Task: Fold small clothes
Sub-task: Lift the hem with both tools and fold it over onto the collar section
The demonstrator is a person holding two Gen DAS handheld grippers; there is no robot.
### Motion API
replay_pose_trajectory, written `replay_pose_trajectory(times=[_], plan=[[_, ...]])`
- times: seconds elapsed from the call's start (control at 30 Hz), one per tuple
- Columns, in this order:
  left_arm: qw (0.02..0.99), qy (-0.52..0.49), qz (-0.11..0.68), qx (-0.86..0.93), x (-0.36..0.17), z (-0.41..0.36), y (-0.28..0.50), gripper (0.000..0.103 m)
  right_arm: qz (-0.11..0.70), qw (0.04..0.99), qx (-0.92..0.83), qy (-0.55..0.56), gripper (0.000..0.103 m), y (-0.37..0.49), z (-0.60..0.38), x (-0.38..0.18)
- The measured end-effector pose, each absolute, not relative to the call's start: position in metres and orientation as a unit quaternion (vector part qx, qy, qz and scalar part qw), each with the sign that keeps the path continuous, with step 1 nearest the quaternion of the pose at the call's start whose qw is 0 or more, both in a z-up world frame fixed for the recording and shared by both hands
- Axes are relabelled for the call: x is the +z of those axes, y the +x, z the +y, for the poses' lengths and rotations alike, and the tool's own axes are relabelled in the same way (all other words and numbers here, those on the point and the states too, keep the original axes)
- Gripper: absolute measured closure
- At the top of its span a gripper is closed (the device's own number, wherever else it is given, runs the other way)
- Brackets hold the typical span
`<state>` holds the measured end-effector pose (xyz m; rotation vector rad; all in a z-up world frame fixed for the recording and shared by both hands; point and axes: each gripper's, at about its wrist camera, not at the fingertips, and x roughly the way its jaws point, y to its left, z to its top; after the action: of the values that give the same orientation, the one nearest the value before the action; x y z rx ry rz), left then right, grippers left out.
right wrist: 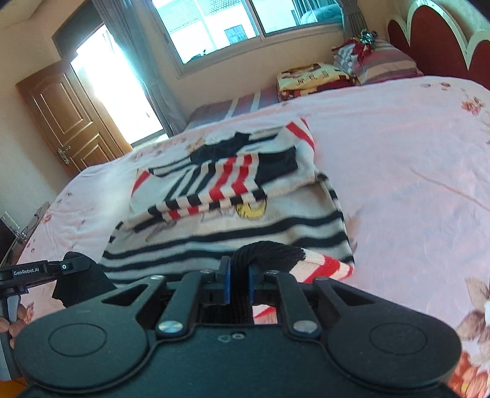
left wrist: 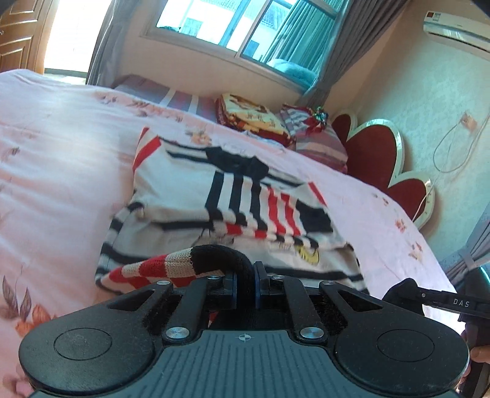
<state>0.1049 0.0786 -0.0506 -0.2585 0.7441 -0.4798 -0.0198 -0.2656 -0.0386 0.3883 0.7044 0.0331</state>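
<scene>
A small knitted sweater, white with black and red stripes and a yellow cartoon patch, lies partly folded on the pink bedspread. It also shows in the right wrist view. My left gripper is shut on the sweater's black hem at its near left corner. My right gripper is shut on the black hem at the near right corner. Both hold the near edge raised a little off the bed. The right gripper shows at the left view's right edge; the left gripper shows at the right view's left edge.
Folded blankets and a striped pillow lie at the bed's head by the red scalloped headboard. A window is behind the bed. A wooden door stands at the far left.
</scene>
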Motion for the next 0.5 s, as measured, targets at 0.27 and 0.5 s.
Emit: replay_pose_trajectory(times=[0.27,0.5], plan=[[0.918,-0.137,0.321,-0.189,-0.037,0.051,0.226,0.093,0.285,0.936,0.005,0.208,0.092,0.104,-0.306,-0.023],[0.919,-0.123,0.348,-0.138,-0.069,0.017,0.327,0.093,0.304,0.929,-0.016,0.211,0.092,0.222,-0.336,-0.055]])
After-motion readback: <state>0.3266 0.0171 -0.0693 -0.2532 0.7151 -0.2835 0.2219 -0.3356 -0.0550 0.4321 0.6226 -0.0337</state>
